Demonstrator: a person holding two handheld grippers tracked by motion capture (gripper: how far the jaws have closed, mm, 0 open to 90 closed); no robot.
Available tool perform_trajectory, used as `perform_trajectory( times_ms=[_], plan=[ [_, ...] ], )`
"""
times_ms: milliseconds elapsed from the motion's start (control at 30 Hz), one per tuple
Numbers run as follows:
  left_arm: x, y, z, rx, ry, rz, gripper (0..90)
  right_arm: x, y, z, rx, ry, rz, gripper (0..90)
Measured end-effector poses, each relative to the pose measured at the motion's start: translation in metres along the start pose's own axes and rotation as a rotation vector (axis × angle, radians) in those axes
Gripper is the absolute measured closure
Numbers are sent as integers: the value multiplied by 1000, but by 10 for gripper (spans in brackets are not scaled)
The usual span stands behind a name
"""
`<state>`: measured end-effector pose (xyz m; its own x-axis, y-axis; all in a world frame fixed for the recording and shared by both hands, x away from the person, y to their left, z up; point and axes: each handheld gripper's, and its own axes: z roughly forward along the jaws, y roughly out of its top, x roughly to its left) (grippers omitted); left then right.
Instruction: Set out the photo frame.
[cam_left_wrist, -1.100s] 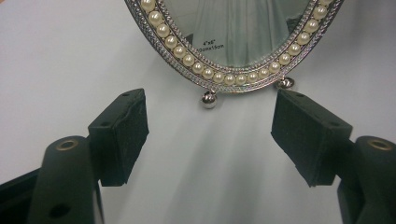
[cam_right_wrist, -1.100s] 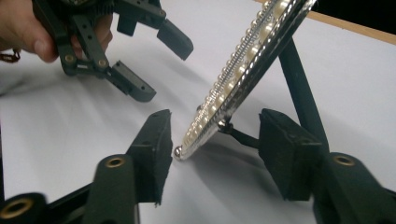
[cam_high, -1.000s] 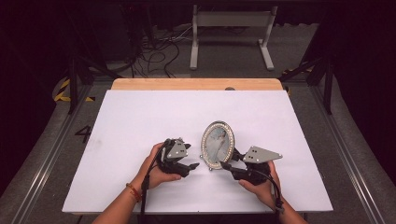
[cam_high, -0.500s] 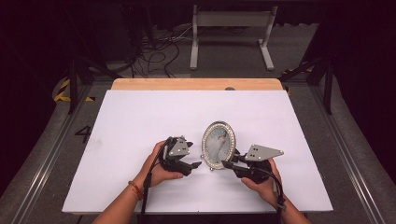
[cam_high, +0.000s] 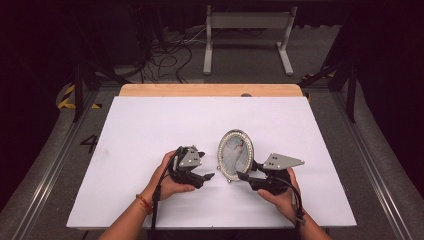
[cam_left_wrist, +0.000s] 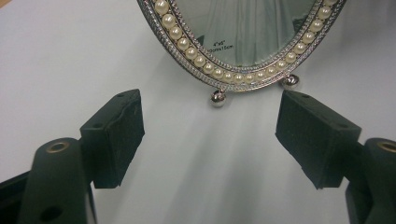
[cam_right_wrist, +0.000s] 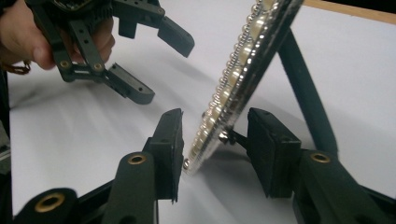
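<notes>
Frame: an oval picture frame (cam_high: 235, 155) with a pearl-beaded silver rim stands upright near the middle of the bench, toward its front edge, between the two hands.
Support: in the right gripper view a dark back leg (cam_right_wrist: 306, 93) props it, and the frame leans back on that leg; two small ball feet (cam_left_wrist: 218, 97) rest on the bench surface.
Right tongs: the right tongs (cam_right_wrist: 215, 140) straddle the lower edge of the frame, one pad in front of the beaded face and one behind it. Gaps show on both sides, so they are parted and not yet clamped.
Left tongs: the left tongs (cam_left_wrist: 210, 126) are spread wide and hold nothing, aimed at the foot of the frame, just short of it.
Bench: the white bench (cam_high: 150, 130) is bare around the frame.
Risk, tipping: the frame rests on little contact; a push from the front pad, before the rear pad meets the back, would likely fold it over its leg.
Risk, slipping: the rounded beads offer a poor seat, and a squeeze on them could let the edge squirm out.
Risk, glass: a hard squeeze across the face may stress the pane.
Risk, collision: both tongs work near the same lower edge, so they could knock each other or the feet.
</notes>
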<state>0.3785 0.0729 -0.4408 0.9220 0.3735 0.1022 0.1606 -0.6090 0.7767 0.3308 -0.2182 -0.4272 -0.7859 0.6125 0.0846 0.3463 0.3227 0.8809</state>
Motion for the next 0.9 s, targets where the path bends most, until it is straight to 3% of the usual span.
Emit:
perform_trajectory(
  times_ms=[133, 367, 833, 900],
  plan=[
    [-1, 1, 2, 1, -4, 9, 239, 2, -2, 12, 13, 0, 6, 709],
    [-1, 2, 3, -5, -11, 1, 239, -6, -4, 12, 11, 67, 45, 725],
    [1, 11, 8, -33, -47, -39, 177, -15, -4, 4, 61, 182, 43, 760],
    [0, 14, 11, -29, -55, -28, 178, -16, -4, 2, 70, 187, 37, 755]
  ],
)
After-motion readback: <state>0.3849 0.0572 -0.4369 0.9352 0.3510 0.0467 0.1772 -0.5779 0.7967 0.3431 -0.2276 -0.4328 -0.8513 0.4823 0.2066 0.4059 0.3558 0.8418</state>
